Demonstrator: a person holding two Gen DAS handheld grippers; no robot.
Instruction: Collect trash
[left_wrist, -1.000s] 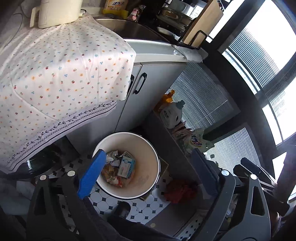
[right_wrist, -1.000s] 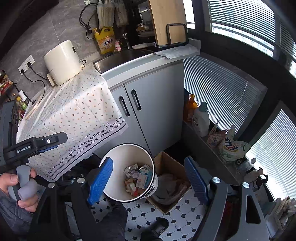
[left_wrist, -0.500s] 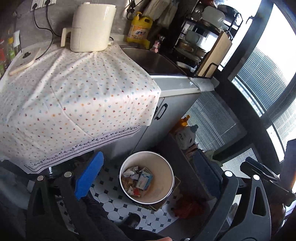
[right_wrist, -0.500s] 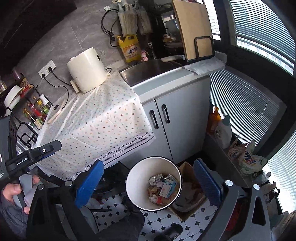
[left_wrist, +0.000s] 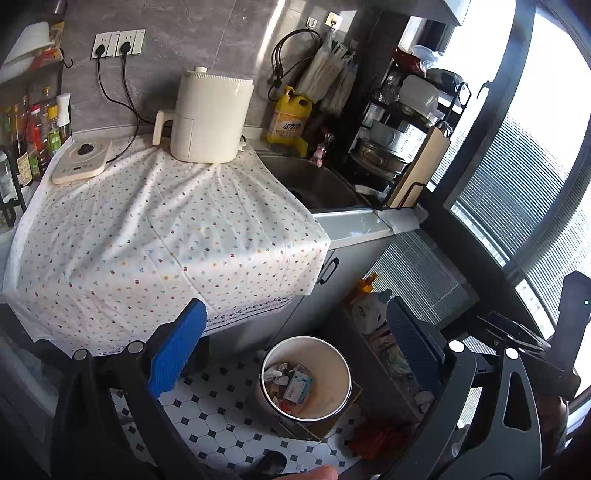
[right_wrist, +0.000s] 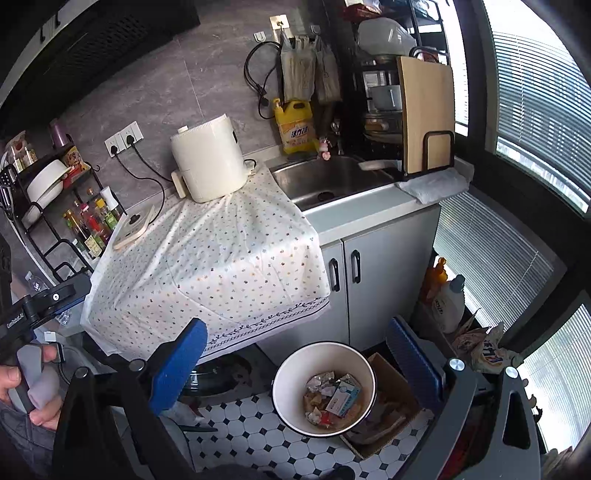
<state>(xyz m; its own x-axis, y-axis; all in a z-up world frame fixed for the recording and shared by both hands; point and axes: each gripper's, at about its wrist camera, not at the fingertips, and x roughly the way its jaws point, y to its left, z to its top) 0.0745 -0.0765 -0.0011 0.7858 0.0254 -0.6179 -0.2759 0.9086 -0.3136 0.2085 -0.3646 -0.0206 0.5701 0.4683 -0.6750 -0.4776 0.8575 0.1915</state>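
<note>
A white trash bin (left_wrist: 334, 373) stands on the tiled floor by the cabinet, with wrappers and a small carton (left_wrist: 297, 382) inside. My left gripper (left_wrist: 295, 347) hangs well above it, open, with nothing between its blue pads. In the right wrist view the same bin (right_wrist: 291, 384) sits low in the picture holding crumpled trash (right_wrist: 332, 398). My right gripper (right_wrist: 295, 362) is wide open and empty above it. The left gripper's body (right_wrist: 40, 302) shows at the left edge, held by a hand (right_wrist: 22, 384).
A counter under a flowered cloth (right_wrist: 221, 266) carries a white appliance (right_wrist: 208, 162) and a flat scale (right_wrist: 133, 227). Beyond are a sink (right_wrist: 325, 181), a cutting board (right_wrist: 426, 118) and a yellow bottle (right_wrist: 295, 127). A cardboard box (right_wrist: 391, 417) adjoins the bin.
Both grippers have risen and drawn back from the bin, which now looks smaller and lower. The countertop and back wall have come into view. The right jaws spread a little wider.
</note>
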